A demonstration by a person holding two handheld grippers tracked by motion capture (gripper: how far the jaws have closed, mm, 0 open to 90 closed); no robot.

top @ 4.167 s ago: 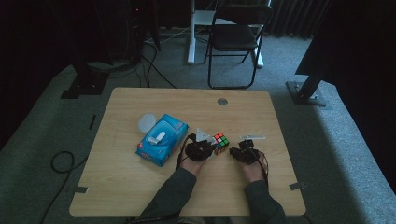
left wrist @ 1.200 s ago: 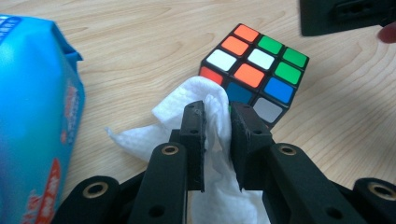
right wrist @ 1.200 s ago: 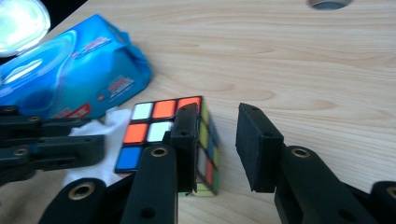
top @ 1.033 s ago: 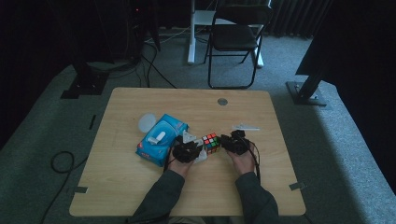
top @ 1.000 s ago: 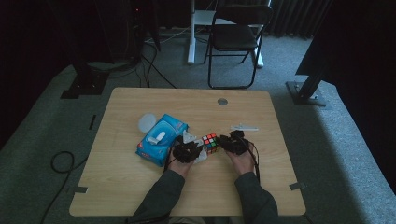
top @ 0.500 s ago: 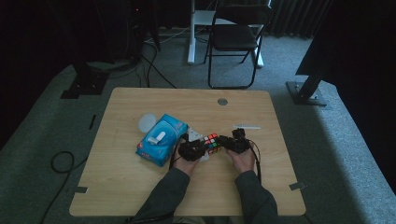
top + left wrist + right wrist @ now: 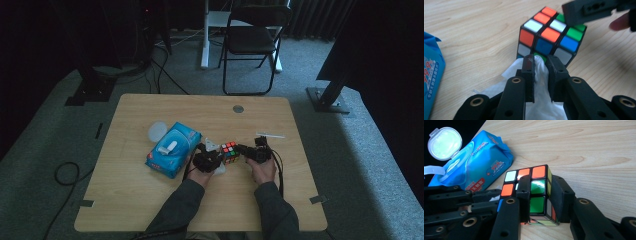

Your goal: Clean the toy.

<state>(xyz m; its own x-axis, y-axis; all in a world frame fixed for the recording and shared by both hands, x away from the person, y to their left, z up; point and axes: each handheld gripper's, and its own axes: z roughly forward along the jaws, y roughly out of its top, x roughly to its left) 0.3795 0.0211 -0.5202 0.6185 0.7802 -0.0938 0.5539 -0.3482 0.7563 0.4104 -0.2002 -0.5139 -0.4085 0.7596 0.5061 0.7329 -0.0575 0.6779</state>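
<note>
The work in hand looks like wiping a puzzle cube [image 7: 229, 152] clean, and it appears to be under way rather than finished: the right gripper [image 7: 540, 195] is clamped on the cube, one jaw on each side, steadying it on the table [image 7: 150, 200] a little toward the person's edge from the middle. The left gripper [image 7: 539, 65] has its jaws pinched together on a white wipe [image 7: 541, 100], whose tip touches the cube's lower face. How many faces remain I cannot tell. The high view places the blue wipe pack [image 7: 173, 148] just left of both grippers; the right gripper view shows its lid [image 7: 444, 140] flipped open; the left gripper view shows the wipe's contact with the cube.
</note>
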